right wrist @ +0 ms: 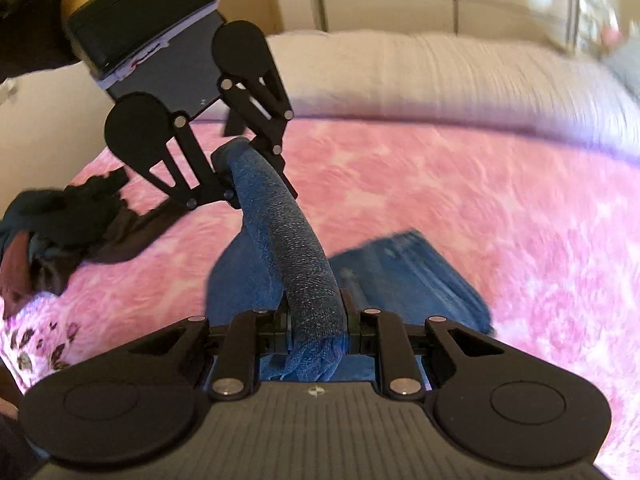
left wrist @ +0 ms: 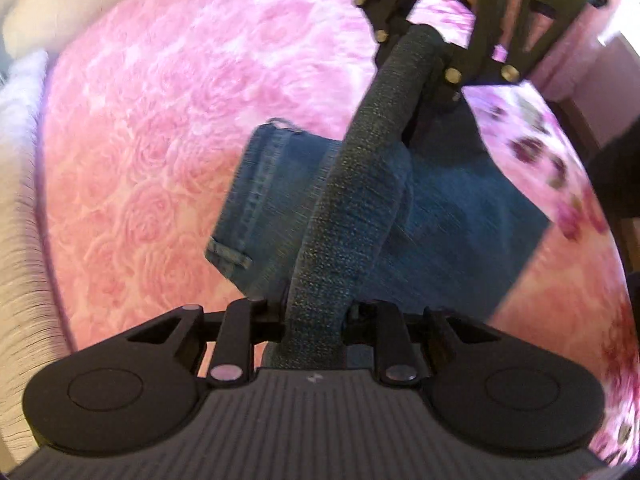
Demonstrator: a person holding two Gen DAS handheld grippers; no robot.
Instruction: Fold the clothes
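Left tool (left wrist: 312, 312): clenched on one end of a rolled band of the jeans (left wrist: 360, 184).
Right tool (right wrist: 314, 320): clenched on the other end of that band.
Jeans: stretched taut between both tools and raised, the rest hanging down onto the pink bed (left wrist: 168, 128).
Handling: denim looks heavy and thick, limp rather than stiff, not slippery; I judge firm grips at the band's two ends best.
Further off: dark clothes (right wrist: 68, 220) heaped on the bed; a pale pillow (right wrist: 420, 76) behind.
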